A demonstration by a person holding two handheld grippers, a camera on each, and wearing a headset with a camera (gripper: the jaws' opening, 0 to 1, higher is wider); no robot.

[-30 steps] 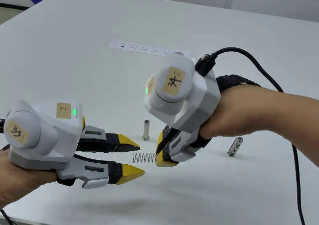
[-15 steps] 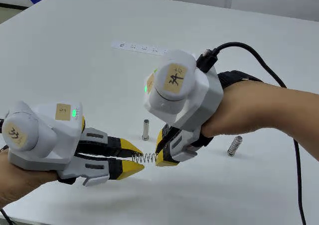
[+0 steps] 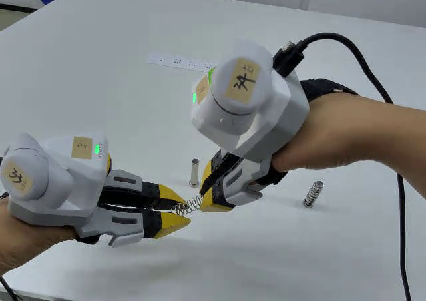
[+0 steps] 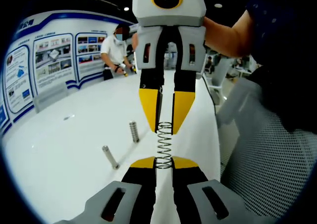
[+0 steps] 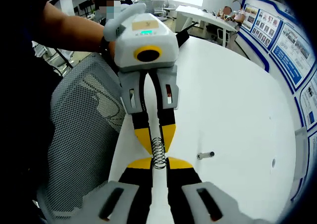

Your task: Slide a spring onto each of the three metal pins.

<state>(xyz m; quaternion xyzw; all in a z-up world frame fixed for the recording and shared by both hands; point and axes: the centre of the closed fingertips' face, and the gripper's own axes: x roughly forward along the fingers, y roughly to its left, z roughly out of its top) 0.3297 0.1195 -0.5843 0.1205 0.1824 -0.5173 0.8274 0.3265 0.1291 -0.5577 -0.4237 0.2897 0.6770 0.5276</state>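
Pinches one spring [image 3: 188, 206] from both ends in the lower middle of the head view, with the left gripper [image 3: 174, 211] from the lower left, fingers closed tight on the one end, and with the right gripper [image 3: 208, 201] from the upper right, fingers closed tight on the other end. Just above this spring in the frame, a metal pin [image 3: 194, 172] upright on the white table [image 3: 100, 81]; further right, under the forearm [image 3: 359, 141], a second spring [image 3: 313, 194] lying on the table
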